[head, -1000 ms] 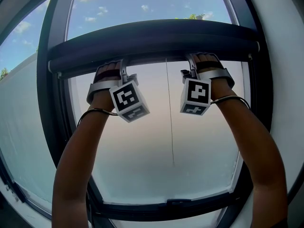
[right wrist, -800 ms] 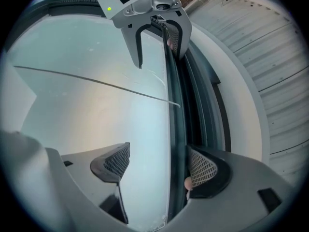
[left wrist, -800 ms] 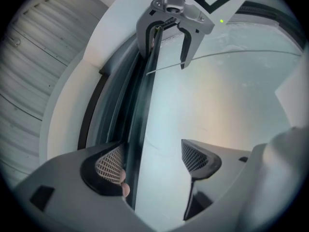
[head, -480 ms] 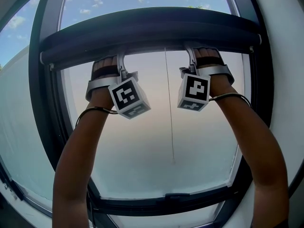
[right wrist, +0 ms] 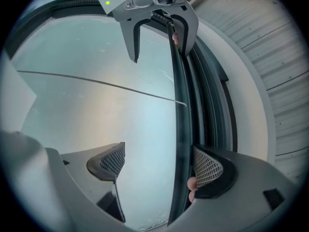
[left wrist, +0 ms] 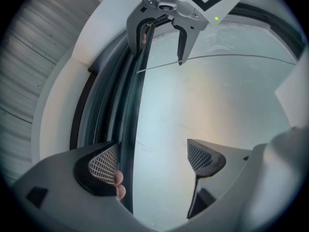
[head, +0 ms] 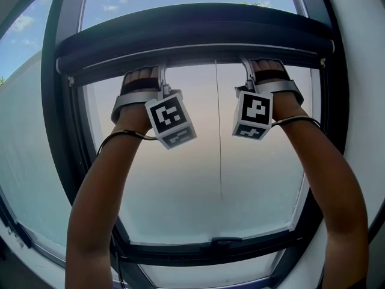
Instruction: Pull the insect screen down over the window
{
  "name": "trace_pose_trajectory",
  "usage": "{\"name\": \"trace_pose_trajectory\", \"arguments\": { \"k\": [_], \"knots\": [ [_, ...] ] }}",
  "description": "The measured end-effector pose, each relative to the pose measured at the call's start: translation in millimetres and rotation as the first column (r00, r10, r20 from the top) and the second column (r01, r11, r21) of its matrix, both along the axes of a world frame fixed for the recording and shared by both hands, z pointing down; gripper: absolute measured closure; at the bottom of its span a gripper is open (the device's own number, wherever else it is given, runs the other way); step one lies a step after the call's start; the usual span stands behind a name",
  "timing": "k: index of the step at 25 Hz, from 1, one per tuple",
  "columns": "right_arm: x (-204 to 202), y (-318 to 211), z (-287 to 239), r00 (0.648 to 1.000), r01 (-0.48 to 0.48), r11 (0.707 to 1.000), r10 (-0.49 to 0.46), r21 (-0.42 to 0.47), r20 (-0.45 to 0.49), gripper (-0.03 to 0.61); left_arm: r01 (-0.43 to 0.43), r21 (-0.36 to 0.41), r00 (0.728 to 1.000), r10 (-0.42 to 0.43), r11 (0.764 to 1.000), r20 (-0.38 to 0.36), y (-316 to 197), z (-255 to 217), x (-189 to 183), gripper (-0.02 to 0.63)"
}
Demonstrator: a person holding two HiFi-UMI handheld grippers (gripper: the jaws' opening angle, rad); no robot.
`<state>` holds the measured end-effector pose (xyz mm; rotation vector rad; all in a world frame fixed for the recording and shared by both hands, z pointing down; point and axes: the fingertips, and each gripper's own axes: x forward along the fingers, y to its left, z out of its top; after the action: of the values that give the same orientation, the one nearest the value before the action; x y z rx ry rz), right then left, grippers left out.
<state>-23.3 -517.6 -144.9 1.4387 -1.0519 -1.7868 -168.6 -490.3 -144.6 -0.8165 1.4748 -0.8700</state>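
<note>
Two hand-held grippers are reaching up to one long, dark, rounded pull bar of the insect screen (head: pixel 192 41), which is lying high across the window with blue sky showing above it. One dark curved window frame (head: pixel 63 131) is enclosing the pale, hazy pane below the bar. One thin cord (head: pixel 219 149) is hanging down the middle of that pane, between the two bare forearms. Each gripper is carrying one white cube with black square markers, the left cube (head: pixel 170 120) and the right cube (head: pixel 253 114), two in all.

The left gripper (left wrist: pixel 152 158) has just been opening, and its fingers are standing wide. The dark bar is running just beside its outer mesh pad, while the other pad is standing apart over the pane. The right gripper (right wrist: pixel 161 164) has likewise just been opening and is mirroring this: the bar is against its outer pad and the inner pad is well clear. Two of the person's fingertips are showing beside the bar in each gripper view. A white wall (head: pixel 361 71) is flanking the frame.
</note>
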Motion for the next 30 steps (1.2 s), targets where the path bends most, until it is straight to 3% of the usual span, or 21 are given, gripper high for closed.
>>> {"name": "trace_pose_trajectory", "arguments": {
  "k": [8, 13, 21, 26, 30],
  "knots": [
    [1.1, -0.1, 19.0, 1.0, -0.014, 1.0, 0.014, -0.025, 0.001, 0.169, 0.029, -0.026, 0.999, -0.028, 0.999, 0.043, 1.1, 21.7, -0.7, 0.189],
    [0.4, 2.0, 28.0, 1.0, -0.016, 0.999, 0.017, -0.03, 0.018, 0.169, -0.036, -0.066, 0.999, 0.036, 0.997, -0.004, 3.5, 33.9, 3.5, 0.189],
    [4.9, 0.8, 61.4, 0.999, -0.031, 0.998, 0.032, -0.045, 0.009, 0.169, -0.099, -0.12, 0.995, 0.099, 0.988, -0.011, 6.8, 67.7, 8.0, 0.189],
    [5.0, -0.2, 84.5, 0.999, -0.027, 0.997, 0.028, -0.07, 0.02, 0.169, -0.092, -0.126, 0.995, 0.095, 0.988, 0.015, 6.0, 90.6, 7.4, 0.189],
    [6.1, 1.1, 98.8, 0.999, -0.03, 0.994, 0.032, -0.103, 0.021, 0.161, -0.095, -0.145, 0.995, 0.095, 0.985, -0.01, 6.5, 105.3, 8.9, 0.189]
  ]
}}
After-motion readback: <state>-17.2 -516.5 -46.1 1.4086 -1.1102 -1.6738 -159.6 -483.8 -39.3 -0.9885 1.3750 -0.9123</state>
